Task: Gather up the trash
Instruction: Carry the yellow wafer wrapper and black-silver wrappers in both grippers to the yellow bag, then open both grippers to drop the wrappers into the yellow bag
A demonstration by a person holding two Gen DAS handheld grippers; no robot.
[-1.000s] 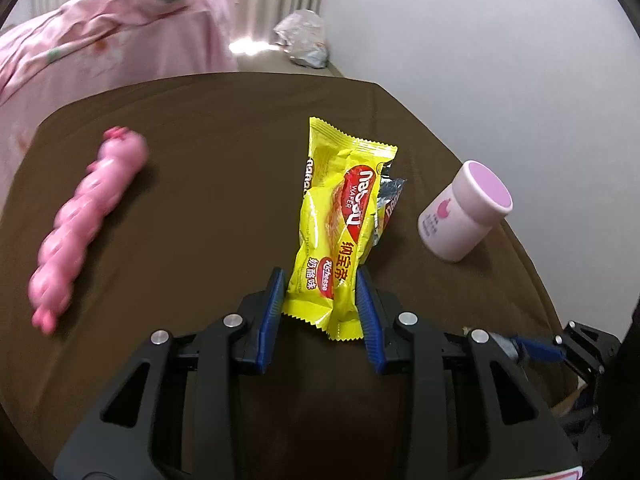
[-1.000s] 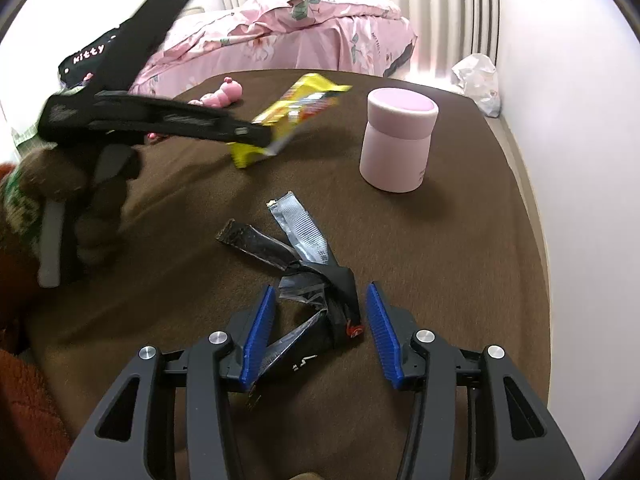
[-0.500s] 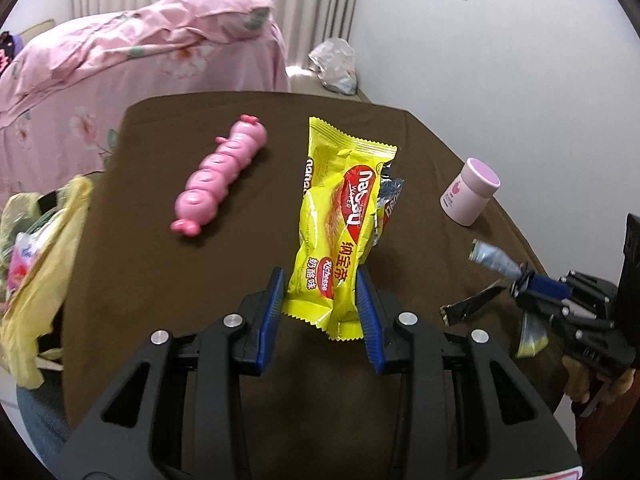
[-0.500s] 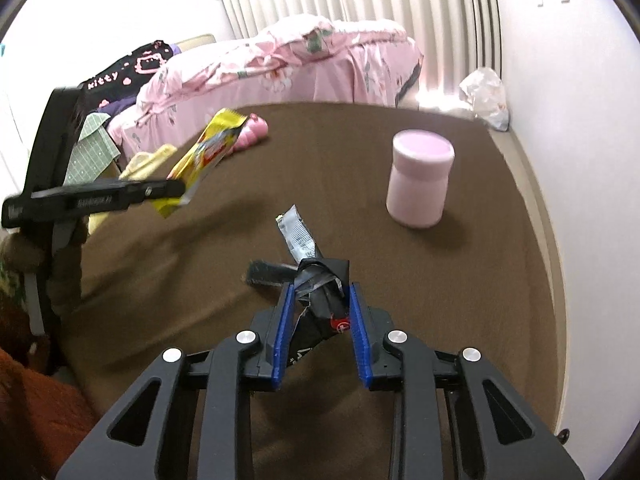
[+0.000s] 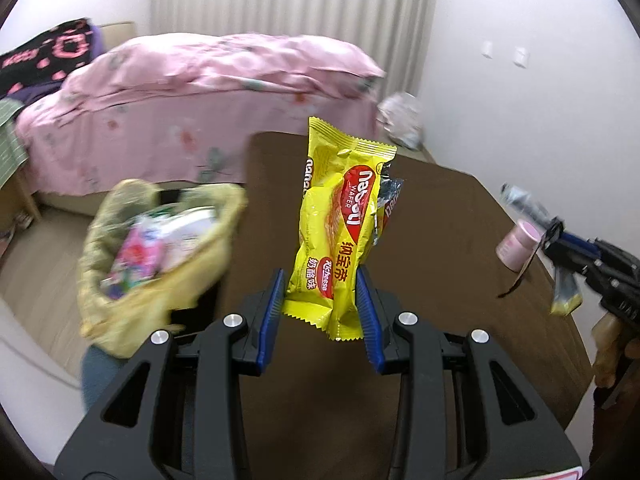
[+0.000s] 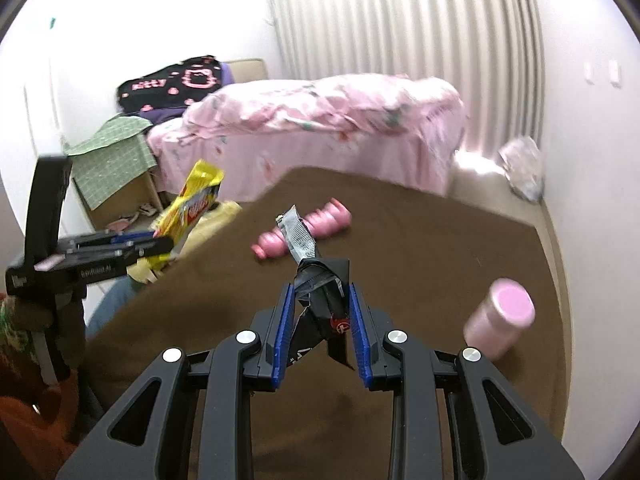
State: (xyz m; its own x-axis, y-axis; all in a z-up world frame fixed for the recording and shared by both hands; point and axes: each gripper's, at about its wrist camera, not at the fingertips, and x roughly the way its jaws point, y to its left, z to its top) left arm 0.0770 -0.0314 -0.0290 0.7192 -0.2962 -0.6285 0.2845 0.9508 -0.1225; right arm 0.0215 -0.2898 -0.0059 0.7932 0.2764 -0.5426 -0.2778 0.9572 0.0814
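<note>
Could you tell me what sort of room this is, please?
Most likely a bedroom: a bed under a pink floral cover, floor-length curtains behind it, and a bin lined with a yellow bag.

We see a yellow wafer wrapper (image 5: 336, 236) with a red label standing upright, its lower end pinched between our left claw's (image 5: 322, 308) blue pads. A crumpled black and silver wrapper (image 6: 320, 284) sits clamped in our right claw (image 6: 320, 330), its silver strip sticking up beyond the tips.
</note>
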